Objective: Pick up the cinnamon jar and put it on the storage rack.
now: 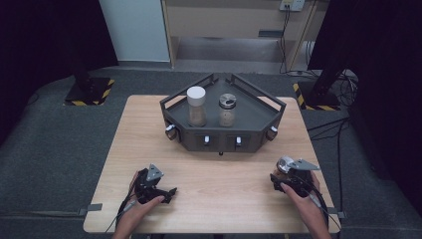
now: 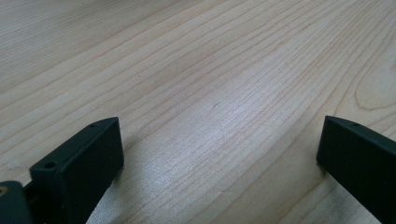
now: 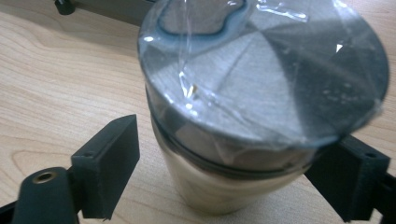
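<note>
Metal-lidded spice jar (image 3: pixel 243 135) stood upright on the wooden table (image 1: pixel 224 174) near its right edge, set between the right gripper (image 3: pixel 233 182) jaws, left jaw apart from the glass, grip not yet made.

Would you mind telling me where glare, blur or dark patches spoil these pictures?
High view: the table is evenly lit, the room's left and right edges sink into black. Left gripper view: a pale sheen lies on the wood between the tongs, whose tips are soft. Right gripper view: the jar sits so close that its film-wrapped lid glints and blurs.
</note>
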The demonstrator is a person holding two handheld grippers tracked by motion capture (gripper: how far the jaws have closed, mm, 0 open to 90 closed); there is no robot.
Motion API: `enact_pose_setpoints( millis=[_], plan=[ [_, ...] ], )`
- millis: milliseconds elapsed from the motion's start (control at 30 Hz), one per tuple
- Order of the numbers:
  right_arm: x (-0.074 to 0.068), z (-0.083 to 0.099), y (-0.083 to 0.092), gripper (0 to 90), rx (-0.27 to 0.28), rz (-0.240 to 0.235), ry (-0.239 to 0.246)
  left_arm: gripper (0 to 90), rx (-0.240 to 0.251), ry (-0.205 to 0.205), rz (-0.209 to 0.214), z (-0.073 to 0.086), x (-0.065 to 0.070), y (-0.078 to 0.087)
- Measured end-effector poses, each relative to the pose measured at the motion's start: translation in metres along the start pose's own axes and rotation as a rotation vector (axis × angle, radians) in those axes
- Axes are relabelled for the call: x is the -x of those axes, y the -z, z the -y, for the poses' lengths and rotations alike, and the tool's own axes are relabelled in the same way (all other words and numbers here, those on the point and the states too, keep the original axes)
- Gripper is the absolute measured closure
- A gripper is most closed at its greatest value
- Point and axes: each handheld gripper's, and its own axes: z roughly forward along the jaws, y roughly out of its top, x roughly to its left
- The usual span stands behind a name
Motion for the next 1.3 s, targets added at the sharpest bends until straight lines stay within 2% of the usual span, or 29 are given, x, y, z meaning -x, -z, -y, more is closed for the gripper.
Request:
enact_pose_setpoints(
  millis=[367, 533, 767, 900, 1300],
  plan=[
    [-0.0027, 0.0001, -0.0027, 26.8, -0.001, 0.017, 0.001, 0.0, 0.000, 0.000, 0.000, 0.0000, 0.0000, 0.0000],
    [-0.0033, 0.0009, -0.0034, 28.9, 0.001, 0.027, -0.002, 0.0, 0.000, 0.000, 0.000, 0.0000, 0.0000, 0.0000],
    [-0.0042, 0.0016, -0.0044, 30.4, 0.003, 0.030, -0.011, 0.0, 0.000, 0.000, 0.000, 0.0000, 0.0000, 0.0000],
    [-0.0029, 0.0021, -0.0037, 30.9, 0.006, 0.024, -0.035, 0.0, 0.000, 0.000, 0.000, 0.0000, 0.0000, 0.0000],
    [-0.0009, 0.0030, -0.0034, 31.1, 0.009, 0.018, -0.035, 0.0, 0.000, 0.000, 0.000, 0.0000, 0.0000, 0.0000]
  ],
)
